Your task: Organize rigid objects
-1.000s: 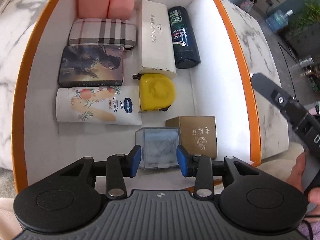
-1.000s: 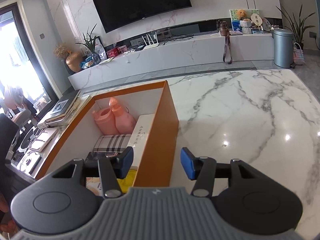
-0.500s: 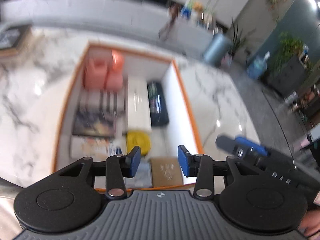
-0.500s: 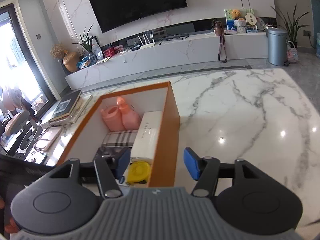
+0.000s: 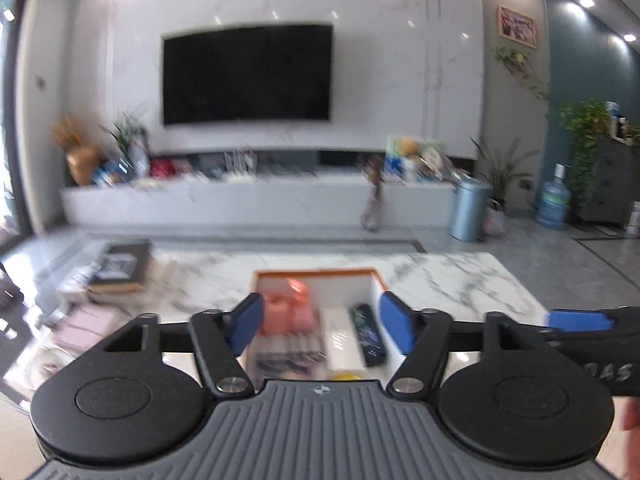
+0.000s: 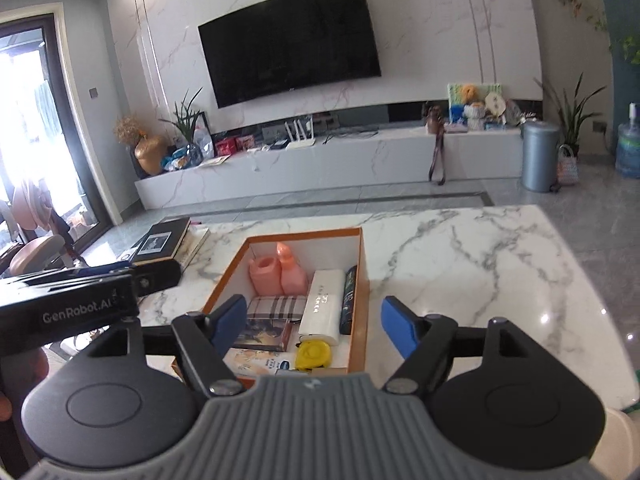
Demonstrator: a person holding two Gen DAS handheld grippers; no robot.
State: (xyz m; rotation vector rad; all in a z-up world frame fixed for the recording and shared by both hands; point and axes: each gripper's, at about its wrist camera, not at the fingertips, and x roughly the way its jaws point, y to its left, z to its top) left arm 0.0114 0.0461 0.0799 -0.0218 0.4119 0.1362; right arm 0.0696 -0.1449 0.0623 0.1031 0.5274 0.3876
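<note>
Sitting on the white marble table is an open orange box with a white inside, seen from above and behind by both wrist cameras. Its contents lie packed close together: at the far end a pink holder and a pink bottle stand side by side; nearer come a plaid case, a long white case and a dark tube lying lengthwise against the right wall. Closer still are a dark picture box, a yellow tape measure and a white lotion tube with a blue label, partly hidden by the gripper body. Over the near end of the box, the right gripper has its blue pads spreading apart, with nothing between them. In its own blurred view, the left gripper is likewise opening wide and holds nothing, the box showing in the gap below. Each gripper appears at the edge of the other's view. A stack of books lies on the table left of the box, well apart from it.
</note>
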